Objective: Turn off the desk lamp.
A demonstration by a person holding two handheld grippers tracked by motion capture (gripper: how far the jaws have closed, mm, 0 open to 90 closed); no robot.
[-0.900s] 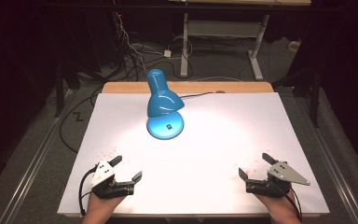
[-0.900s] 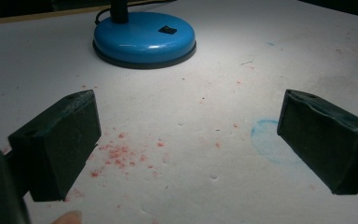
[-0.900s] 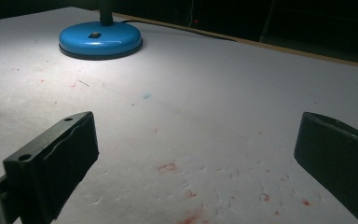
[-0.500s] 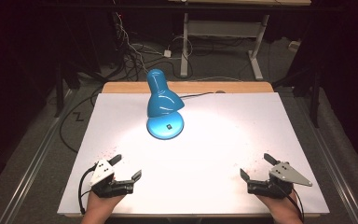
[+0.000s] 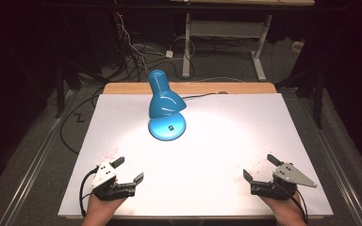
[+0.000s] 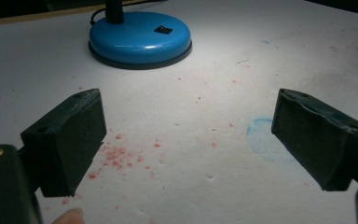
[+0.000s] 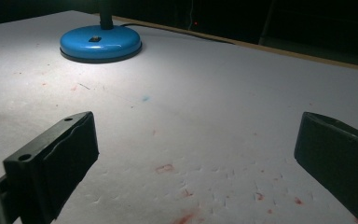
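I see my left gripper [image 5: 128,170] and right gripper [image 5: 259,167] both released, jaws wide and empty, low over the white table [image 5: 226,141]. The glossy blue metal desk lamp [image 5: 166,106] stands well ahead, between them.

A dark room: cables [image 5: 127,44] trail across grey floor [image 5: 37,141] behind a white-legged desk [image 5: 226,35].

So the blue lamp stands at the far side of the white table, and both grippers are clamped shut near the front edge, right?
Not quite: the grippers are open, not shut. The high view shows the left gripper and right gripper with jaws spread apart and nothing between them. The rest holds: the blue lamp stands toward the far side of the white table, and both grippers are near its front edge.
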